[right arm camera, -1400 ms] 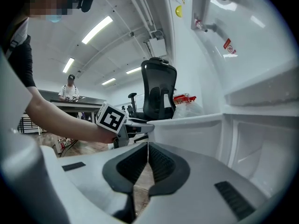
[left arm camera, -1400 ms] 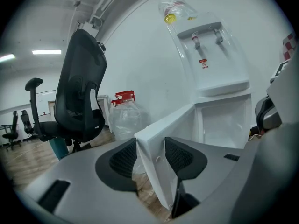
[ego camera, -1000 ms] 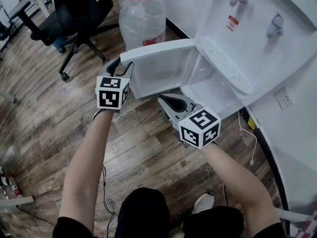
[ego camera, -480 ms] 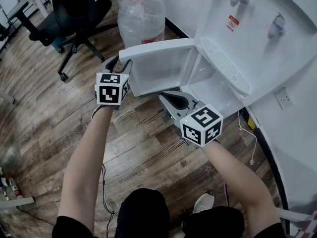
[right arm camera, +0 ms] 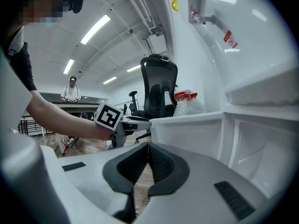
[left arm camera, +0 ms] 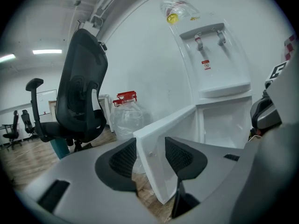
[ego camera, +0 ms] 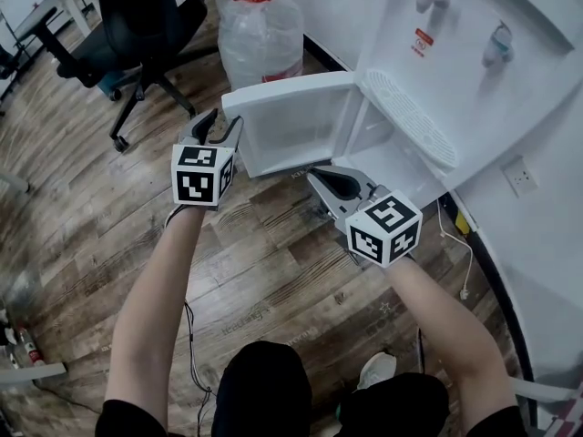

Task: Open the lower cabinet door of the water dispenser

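Observation:
The white water dispenser (ego camera: 455, 53) stands at the upper right with its lower cabinet door (ego camera: 291, 126) swung wide open to the left, baring the empty white compartment (ego camera: 392, 162). My left gripper (ego camera: 225, 121) is at the door's free edge. In the left gripper view that gripper (left arm camera: 150, 148) is open: the door edge (left arm camera: 154, 139) stands between the fingertips, with a slit of daylight beside the left pad. My right gripper (ego camera: 312, 173) hovers low in front of the compartment, below the door. Its pads (right arm camera: 148, 146) are shut together on nothing, with the door (right arm camera: 187, 134) ahead of them.
A large water bottle (ego camera: 260, 30) with a red cap stands behind the door. A black office chair (ego camera: 137, 25) is at the upper left. A thin cable (ego camera: 455, 244) trails on the wood floor by the dispenser's base, below a wall socket (ego camera: 521, 178).
My left gripper has drawn back slightly from the door edge. My right gripper has drifted a little to the right. The door has stayed where it was.

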Demonstrator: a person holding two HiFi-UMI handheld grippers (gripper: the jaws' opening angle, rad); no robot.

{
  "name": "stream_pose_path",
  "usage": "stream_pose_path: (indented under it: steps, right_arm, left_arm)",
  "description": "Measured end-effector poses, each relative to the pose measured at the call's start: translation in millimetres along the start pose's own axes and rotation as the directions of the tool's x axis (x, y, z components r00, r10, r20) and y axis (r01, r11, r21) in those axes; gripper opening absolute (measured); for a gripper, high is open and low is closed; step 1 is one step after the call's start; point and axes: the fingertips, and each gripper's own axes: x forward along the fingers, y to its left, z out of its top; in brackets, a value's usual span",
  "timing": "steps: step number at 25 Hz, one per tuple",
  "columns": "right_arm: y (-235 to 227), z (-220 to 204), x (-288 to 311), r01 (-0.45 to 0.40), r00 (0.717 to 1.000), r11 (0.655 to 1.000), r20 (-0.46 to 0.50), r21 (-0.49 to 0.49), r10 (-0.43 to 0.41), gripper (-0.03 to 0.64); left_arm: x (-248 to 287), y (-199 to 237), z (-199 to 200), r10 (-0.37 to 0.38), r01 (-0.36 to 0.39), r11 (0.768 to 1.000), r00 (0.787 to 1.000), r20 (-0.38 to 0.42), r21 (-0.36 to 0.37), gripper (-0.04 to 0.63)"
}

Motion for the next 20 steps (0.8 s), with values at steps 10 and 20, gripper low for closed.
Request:
stream_pose_path:
  steps: [10, 20]
  right_arm:
    - [-19, 4, -47, 0.07, 0.997, 0.997, 0.04, 0.032, -0.071, 0.023]
    - [-29, -18, -107, 0.143, 0.987, 0.988, 0.062, 0.056, -0.146, 0.023]
  left_arm:
    - [-19, -45, 7, -0.082, 0.084, 0.995, 0.996, 0.043, -0.044, 0.164]
    - [-42, -148, 11, -0.284, 0.29, 0.956, 0.954, 0.095, -0.051, 0.085]
